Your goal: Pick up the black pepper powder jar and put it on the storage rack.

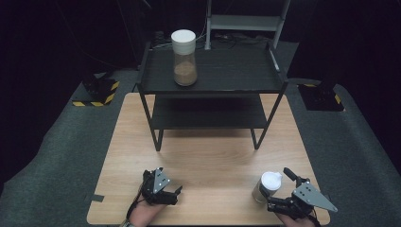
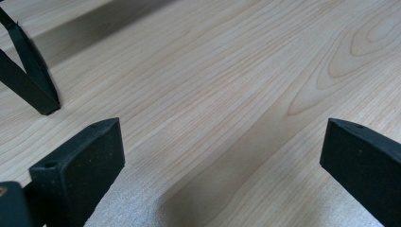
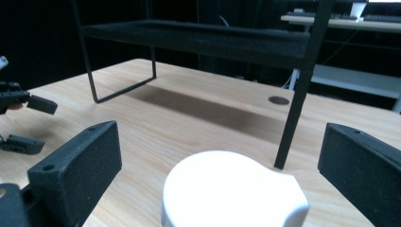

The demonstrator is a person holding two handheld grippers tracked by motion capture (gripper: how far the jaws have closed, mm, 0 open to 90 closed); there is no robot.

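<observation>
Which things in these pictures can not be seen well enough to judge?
- Small white-capped clear bottle: in the right gripper view the bottom edge cuts off everything below its cap; in the high view its contents are too small to tell.
- Right tool: the high view cannot settle whether its open jaws touch the bottle.
- Black metal two-tier shelf: its top tier hides part of the lower tier.
- Tall white-lidded clear jar: the brown filling cannot be identified.

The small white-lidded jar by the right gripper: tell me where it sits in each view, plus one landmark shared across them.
High view: the small jar stands at lower right on the table, just left of the right gripper.
Right gripper view: its white lid sits bottom centre between the open jaws.
Left gripper view: not in it.
Shared landmark: the black rack, whose leg shows at upper left in the left gripper view.
</observation>
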